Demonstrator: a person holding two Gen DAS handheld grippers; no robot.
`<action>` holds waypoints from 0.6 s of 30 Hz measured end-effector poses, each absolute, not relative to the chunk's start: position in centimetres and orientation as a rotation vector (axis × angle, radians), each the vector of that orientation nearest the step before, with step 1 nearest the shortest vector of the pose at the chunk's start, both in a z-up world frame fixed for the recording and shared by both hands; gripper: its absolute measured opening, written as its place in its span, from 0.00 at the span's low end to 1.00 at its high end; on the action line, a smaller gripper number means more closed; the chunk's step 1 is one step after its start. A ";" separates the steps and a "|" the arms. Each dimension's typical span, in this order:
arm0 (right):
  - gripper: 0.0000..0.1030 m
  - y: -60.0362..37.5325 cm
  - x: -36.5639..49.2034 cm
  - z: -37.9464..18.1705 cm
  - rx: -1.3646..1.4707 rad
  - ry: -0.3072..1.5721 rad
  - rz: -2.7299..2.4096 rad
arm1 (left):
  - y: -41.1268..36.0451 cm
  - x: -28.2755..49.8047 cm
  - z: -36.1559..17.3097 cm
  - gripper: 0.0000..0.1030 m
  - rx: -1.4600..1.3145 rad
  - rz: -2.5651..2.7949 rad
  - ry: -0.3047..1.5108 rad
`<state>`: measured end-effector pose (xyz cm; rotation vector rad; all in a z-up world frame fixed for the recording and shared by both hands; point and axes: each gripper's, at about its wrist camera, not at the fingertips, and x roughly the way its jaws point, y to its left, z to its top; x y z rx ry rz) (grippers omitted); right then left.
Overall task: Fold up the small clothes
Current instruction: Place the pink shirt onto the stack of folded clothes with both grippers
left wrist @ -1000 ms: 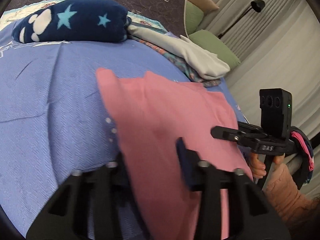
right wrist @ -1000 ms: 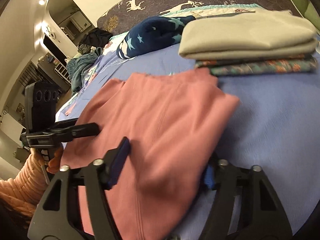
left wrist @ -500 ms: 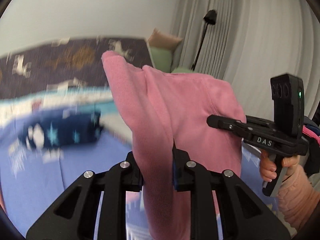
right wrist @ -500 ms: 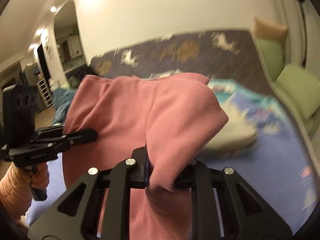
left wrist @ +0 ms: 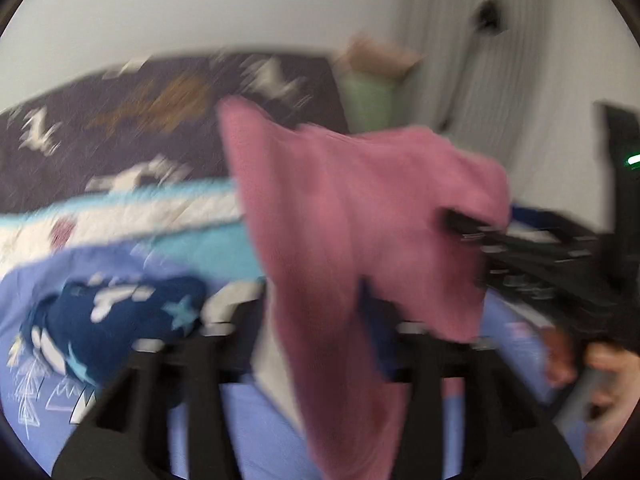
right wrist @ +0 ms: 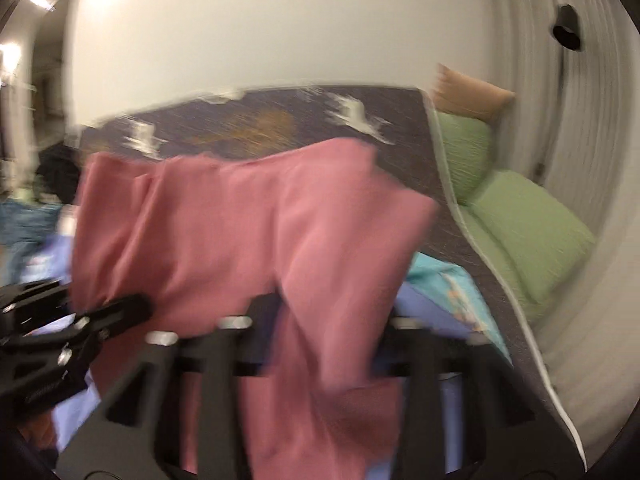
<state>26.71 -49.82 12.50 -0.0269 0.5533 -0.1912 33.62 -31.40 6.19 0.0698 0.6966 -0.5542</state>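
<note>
2 tools, left (left wrist: 316,320) and right (right wrist: 324,316), each pinch the pink garment (right wrist: 248,220), raised off the bed (left wrist: 248,420) so it hangs flat for folding.

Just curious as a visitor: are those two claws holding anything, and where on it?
Both hold the pink garment: left gripper and right gripper each pinch its lower edge, lifted off the bed.

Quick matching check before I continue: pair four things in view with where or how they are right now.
Things:
1. pink garment
2. navy star fleece
3. green pillows
4. dark deer-print quilt

States:
A. lying on the blue bedcover
B. against the curtain side, at right
C. lifted, hanging from both grippers
D. spread across the back of the bed

Pairs: 1-C, 2-A, 3-B, 4-D
</note>
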 end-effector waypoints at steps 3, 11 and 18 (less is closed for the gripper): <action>0.72 -50.7 30.5 6.9 -0.014 0.675 -0.312 | -31.5 36.8 -0.7 0.60 0.118 -0.450 0.849; 0.72 -50.2 27.8 -2.4 -0.018 0.791 -0.261 | -30.1 32.7 -3.1 0.69 0.086 -0.491 0.815; 0.80 -47.1 18.9 2.7 0.016 0.698 -0.288 | -25.7 23.8 2.1 0.91 0.088 -0.529 0.646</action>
